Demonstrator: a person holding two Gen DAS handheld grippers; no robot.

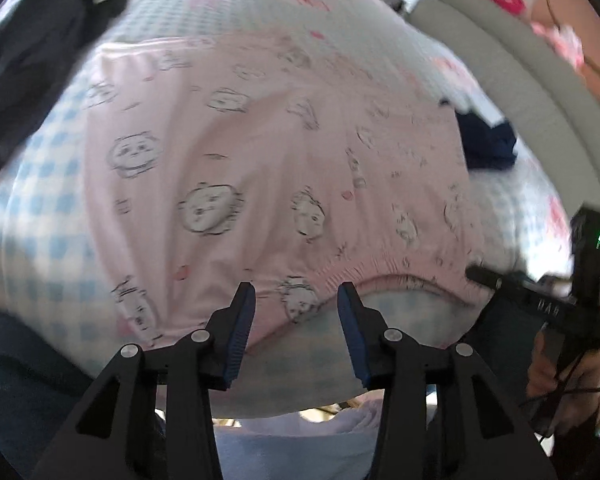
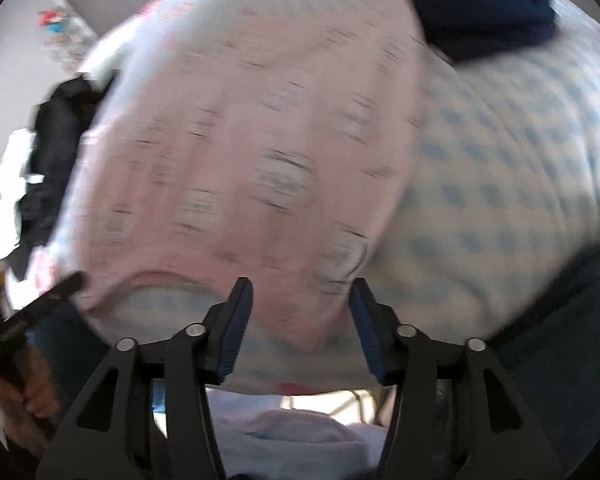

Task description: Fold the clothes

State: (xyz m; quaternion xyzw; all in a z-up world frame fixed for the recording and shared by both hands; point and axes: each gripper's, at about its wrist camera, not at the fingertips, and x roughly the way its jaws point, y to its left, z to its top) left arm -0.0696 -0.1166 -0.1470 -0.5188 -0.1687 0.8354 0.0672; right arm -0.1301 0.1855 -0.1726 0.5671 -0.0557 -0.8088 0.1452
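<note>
Your left claw (image 1: 296,300) and right claw (image 2: 302,296) both stand half open, gripping nothing, above the pink pajama garment's (image 1: 260,152) waistband at lower frame.

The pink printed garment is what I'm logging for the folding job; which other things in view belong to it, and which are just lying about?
In the job:
- pink printed garment, spread on the checked bedding
- left gripper, open over its elastic hem
- right gripper, open

Lying about:
- black clothes
- navy garment
- pale folded cloth below the bed edge
</note>
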